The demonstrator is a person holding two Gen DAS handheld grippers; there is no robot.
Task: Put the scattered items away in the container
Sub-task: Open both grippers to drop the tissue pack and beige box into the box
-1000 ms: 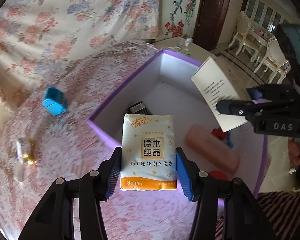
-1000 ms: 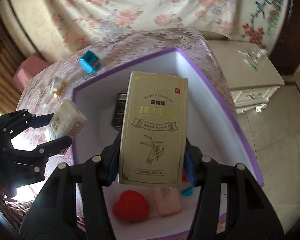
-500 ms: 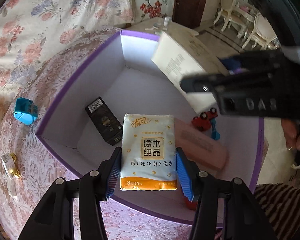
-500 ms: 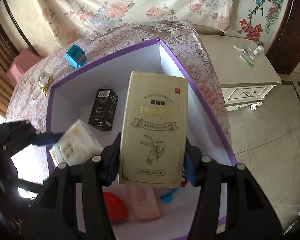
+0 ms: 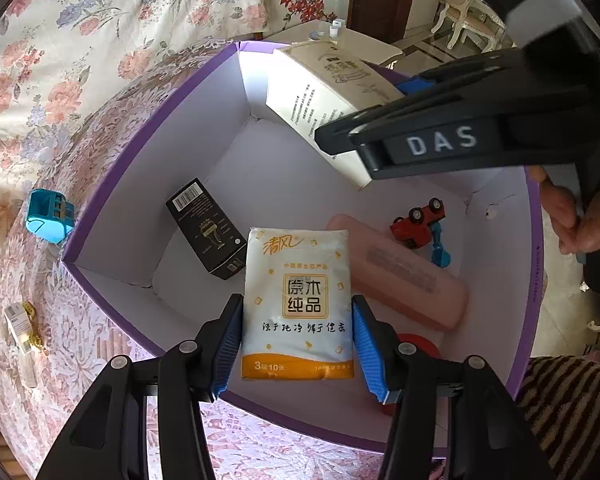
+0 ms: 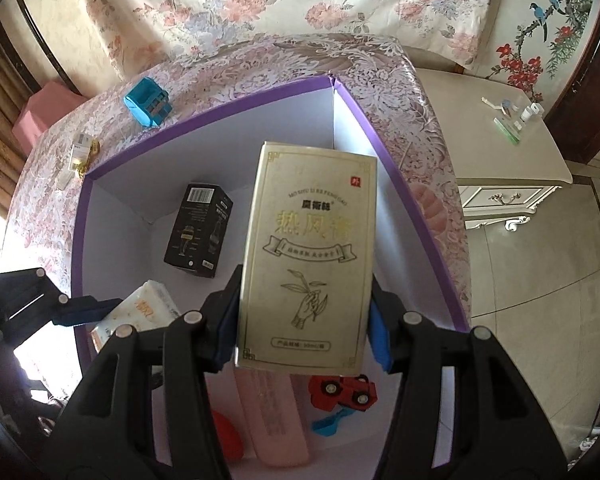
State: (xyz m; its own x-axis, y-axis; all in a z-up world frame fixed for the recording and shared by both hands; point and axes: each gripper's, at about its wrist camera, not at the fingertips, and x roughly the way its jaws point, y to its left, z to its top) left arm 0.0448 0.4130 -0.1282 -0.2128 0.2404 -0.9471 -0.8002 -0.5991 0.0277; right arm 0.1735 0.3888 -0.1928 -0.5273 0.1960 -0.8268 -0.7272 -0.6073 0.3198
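Note:
My left gripper (image 5: pixel 298 344) is shut on a white and orange tissue pack (image 5: pixel 298 300) and holds it over the purple box (image 5: pixel 140 140), above its near wall. My right gripper (image 6: pixel 304 316) is shut on a tall gold carton (image 6: pixel 306 256) and holds it over the same box (image 6: pixel 400 184); the carton also shows in the left wrist view (image 5: pixel 320 96). Inside the box lie a black carton (image 5: pixel 206 228), a pink case (image 5: pixel 400 272), a red toy truck (image 5: pixel 418 220), a blue scoop (image 5: pixel 440 248) and a red heart (image 5: pixel 418 346).
On the floral tablecloth left of the box sit a blue toy (image 5: pixel 50 212) and a small white and gold item (image 5: pixel 20 324). A white bedside cabinet (image 6: pixel 500 140) with small bottles stands to the right. A floral bed cover hangs behind.
Both grippers have moved forward over the box with their loads. The tissue pack now hangs over the box interior, and the gold carton sits deeper above the box's far corner.

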